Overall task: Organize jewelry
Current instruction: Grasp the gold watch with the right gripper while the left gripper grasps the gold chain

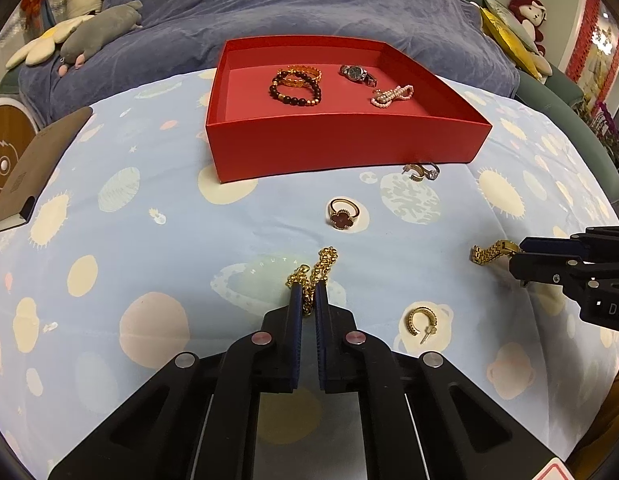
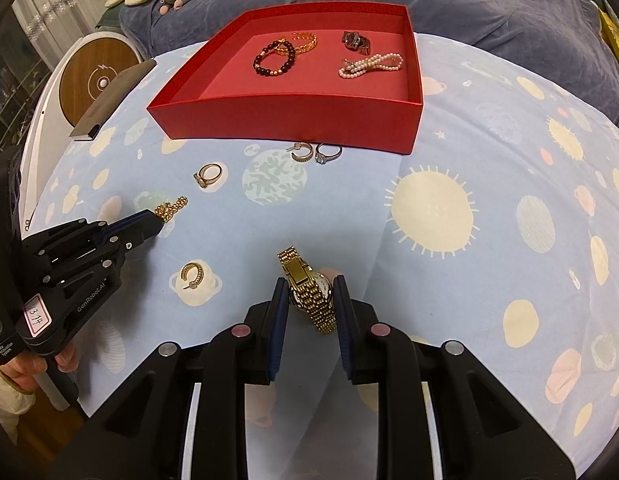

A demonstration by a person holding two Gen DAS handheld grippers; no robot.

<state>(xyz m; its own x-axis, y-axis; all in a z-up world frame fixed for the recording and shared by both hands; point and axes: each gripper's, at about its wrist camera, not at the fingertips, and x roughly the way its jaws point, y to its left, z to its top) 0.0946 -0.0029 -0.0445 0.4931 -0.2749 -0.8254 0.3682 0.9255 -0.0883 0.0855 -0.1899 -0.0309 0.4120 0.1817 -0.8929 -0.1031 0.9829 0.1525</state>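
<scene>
A red box [image 1: 341, 144] [image 2: 285, 120] holds a dark bead bracelet [image 1: 295, 90], a gold bangle [image 1: 305, 72], a small watch [image 1: 357, 73] and a pearl bracelet [image 1: 391, 96]. My left gripper [image 1: 308, 292] is shut on a gold bead chain [image 1: 323, 266], also in the right wrist view [image 2: 171, 208]. My right gripper [image 2: 311, 292] is shut on a gold watch [image 2: 309, 292], whose band [image 1: 489, 252] shows at the right of the left wrist view. Loose on the sheet lie a clover ring [image 1: 343, 214], a hoop earring [image 1: 421, 322], another hoop earring [image 2: 301, 152] and a stone ring [image 2: 327, 153].
The blue patterned sheet [image 1: 149, 240] covers the table. A brown book [image 1: 37, 168] lies at the left edge beside a round wooden charger [image 2: 95, 80]. A blue blanket [image 1: 309, 4] with plush toys [image 1: 101, 32] lies behind the box.
</scene>
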